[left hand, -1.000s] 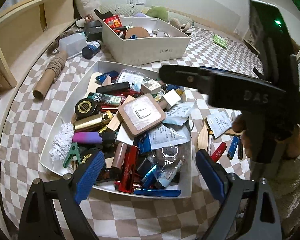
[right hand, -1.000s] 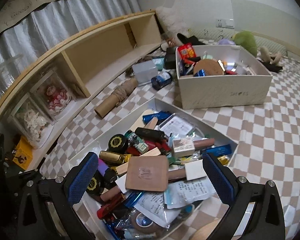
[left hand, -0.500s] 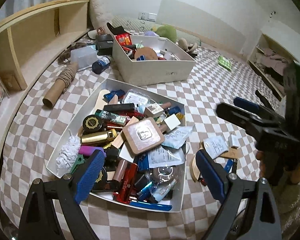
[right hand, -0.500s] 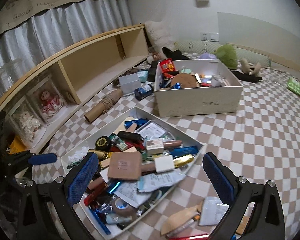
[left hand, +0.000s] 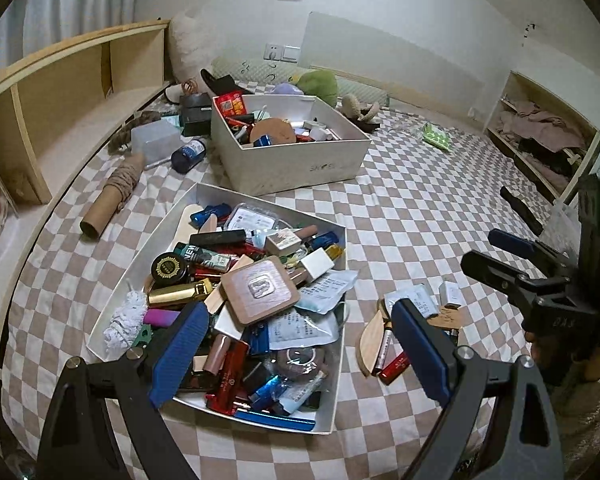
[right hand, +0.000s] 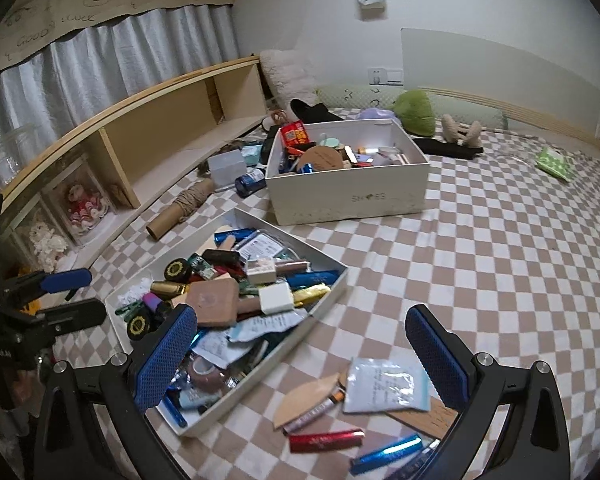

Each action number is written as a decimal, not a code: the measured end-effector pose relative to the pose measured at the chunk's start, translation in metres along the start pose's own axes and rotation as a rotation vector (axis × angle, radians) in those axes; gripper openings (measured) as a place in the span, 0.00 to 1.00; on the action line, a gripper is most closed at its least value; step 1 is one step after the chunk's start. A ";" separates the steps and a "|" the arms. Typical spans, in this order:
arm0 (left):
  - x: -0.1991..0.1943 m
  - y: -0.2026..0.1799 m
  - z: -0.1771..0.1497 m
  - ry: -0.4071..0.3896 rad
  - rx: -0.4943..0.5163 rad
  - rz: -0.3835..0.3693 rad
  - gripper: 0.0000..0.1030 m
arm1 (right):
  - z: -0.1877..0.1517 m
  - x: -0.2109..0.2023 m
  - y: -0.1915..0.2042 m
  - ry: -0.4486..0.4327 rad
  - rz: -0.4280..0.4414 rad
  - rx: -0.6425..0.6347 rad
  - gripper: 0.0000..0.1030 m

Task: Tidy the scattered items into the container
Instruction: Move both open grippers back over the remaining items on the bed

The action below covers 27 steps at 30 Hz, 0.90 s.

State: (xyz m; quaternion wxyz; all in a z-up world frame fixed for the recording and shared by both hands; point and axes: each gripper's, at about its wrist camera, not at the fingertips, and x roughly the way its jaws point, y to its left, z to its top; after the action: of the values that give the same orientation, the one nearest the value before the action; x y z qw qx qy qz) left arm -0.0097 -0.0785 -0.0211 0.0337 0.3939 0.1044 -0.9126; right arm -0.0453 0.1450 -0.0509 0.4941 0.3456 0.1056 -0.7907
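Scattered items lie on a brown-and-white checked bedcover [right hand: 480,248]. From left: left tool [left hand: 300,352], blue pads spread wide and empty, above a shallow white tray [right hand: 320,308] heaped with small things; right tool [right hand: 300,360], equally wide and empty, over a loose white sachet [right hand: 384,386], wooden leaf-shaped piece [right hand: 304,398], red tube [right hand: 326,440] and blue tube [right hand: 388,454] beside the tray.

Cardboard tube [left hand: 112,196] beside wooden shelf [left hand: 60,92] — green plush [right hand: 414,112] near wall, curtain [right hand: 100,56] behind.
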 end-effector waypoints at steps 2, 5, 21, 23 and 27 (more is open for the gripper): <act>-0.001 -0.004 -0.001 -0.004 0.001 -0.002 0.91 | -0.003 -0.008 -0.005 -0.009 -0.012 0.001 1.00; -0.004 -0.014 -0.003 -0.012 0.015 0.002 0.91 | -0.008 -0.021 -0.012 -0.023 -0.023 -0.006 1.00; -0.017 -0.066 -0.022 -0.081 0.082 -0.018 0.91 | -0.046 -0.079 -0.049 -0.037 -0.111 -0.031 1.00; -0.016 -0.072 -0.025 -0.080 0.099 -0.021 0.91 | -0.052 -0.082 -0.053 -0.031 -0.115 -0.029 1.00; -0.016 -0.083 -0.032 -0.081 0.121 -0.027 0.91 | -0.061 -0.089 -0.060 -0.030 -0.118 -0.017 1.00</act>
State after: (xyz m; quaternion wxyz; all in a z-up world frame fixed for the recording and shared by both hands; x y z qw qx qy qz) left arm 0.0121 0.0090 -0.0168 0.0017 0.3568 0.0530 -0.9327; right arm -0.0451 0.2681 -0.0490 0.4513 0.3228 0.1251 -0.8225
